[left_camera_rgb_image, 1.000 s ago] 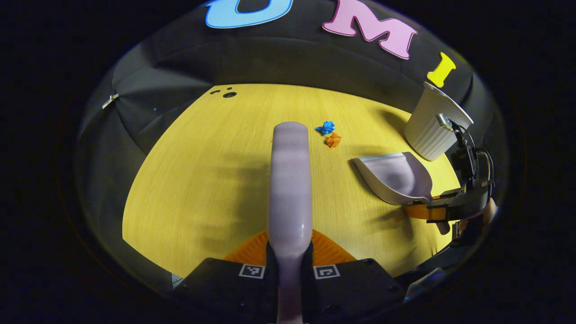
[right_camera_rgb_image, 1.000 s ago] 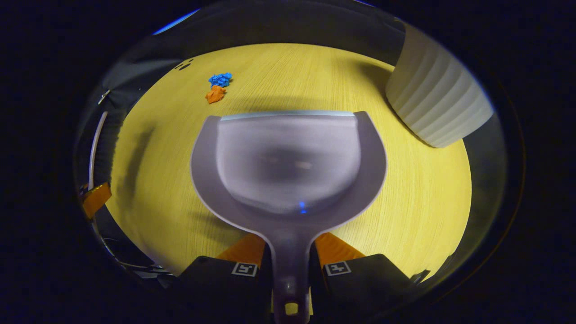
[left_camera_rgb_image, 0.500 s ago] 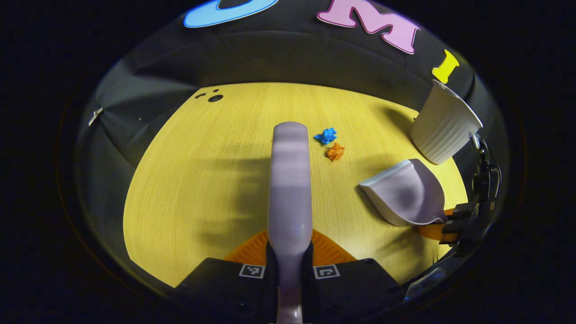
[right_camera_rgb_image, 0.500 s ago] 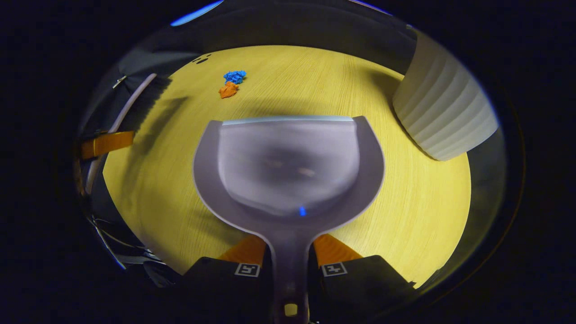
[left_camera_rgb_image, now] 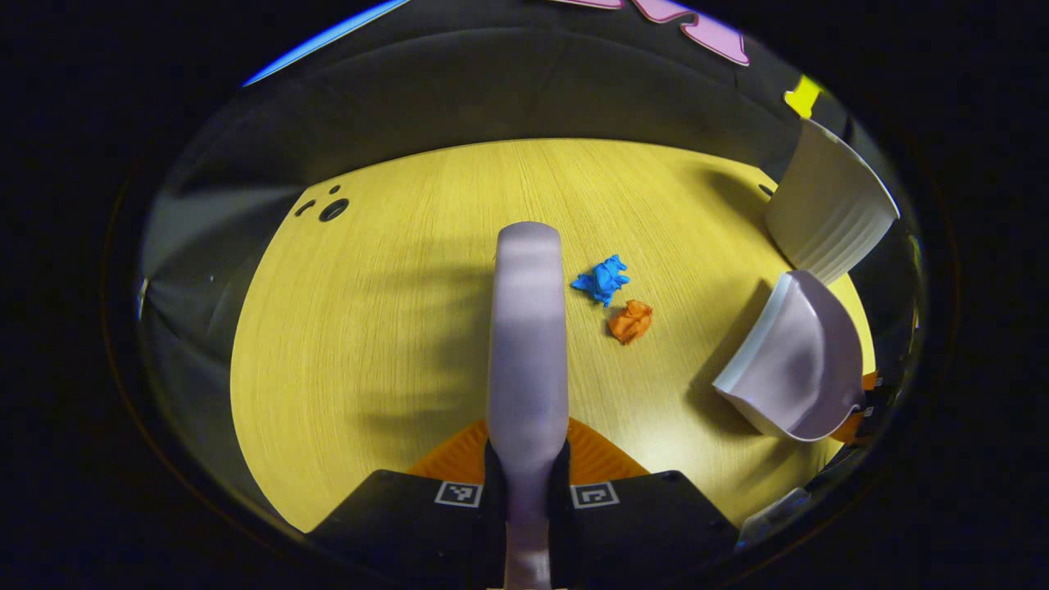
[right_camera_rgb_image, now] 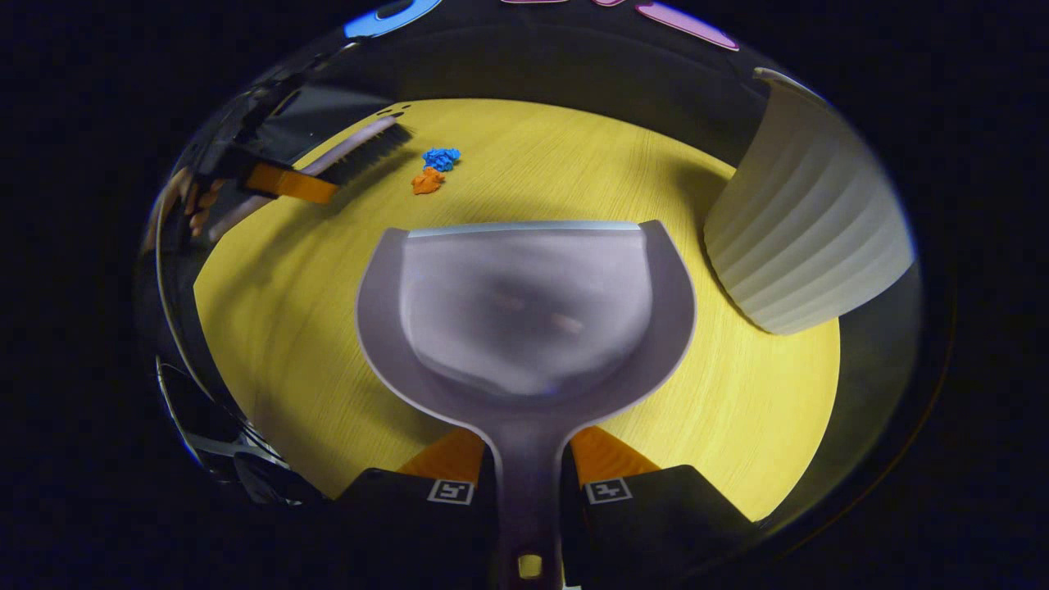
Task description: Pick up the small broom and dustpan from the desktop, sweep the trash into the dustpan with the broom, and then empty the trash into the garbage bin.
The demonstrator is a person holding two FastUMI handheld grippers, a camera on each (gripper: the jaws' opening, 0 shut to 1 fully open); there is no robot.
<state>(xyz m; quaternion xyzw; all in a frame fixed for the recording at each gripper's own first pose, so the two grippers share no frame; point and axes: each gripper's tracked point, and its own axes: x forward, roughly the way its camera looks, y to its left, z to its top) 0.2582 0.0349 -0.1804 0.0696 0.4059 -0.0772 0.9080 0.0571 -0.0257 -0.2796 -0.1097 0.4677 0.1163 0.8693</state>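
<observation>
I saw open desktop [left_camera_rgb_image: 369, 328] left of the broom [left_camera_rgb_image: 529, 328], free for passing. Ahead, the blue scrap [left_camera_rgb_image: 602, 279] and the orange scrap [left_camera_rgb_image: 631, 321] lay just beside each other. On the right, the dustpan [left_camera_rgb_image: 791, 360] and the garbage bin [left_camera_rgb_image: 828, 213] stood near together and narrowed that side.

In the left gripper view, my left tool [left_camera_rgb_image: 528, 475] holds the broom [left_camera_rgb_image: 529, 328] out over the surface [left_camera_rgb_image: 369, 328]. Two trash scraps [left_camera_rgb_image: 615, 299] lie just right of its tip, the dustpan [left_camera_rgb_image: 799, 360] farther right, the bin [left_camera_rgb_image: 828, 209] behind it.
</observation>
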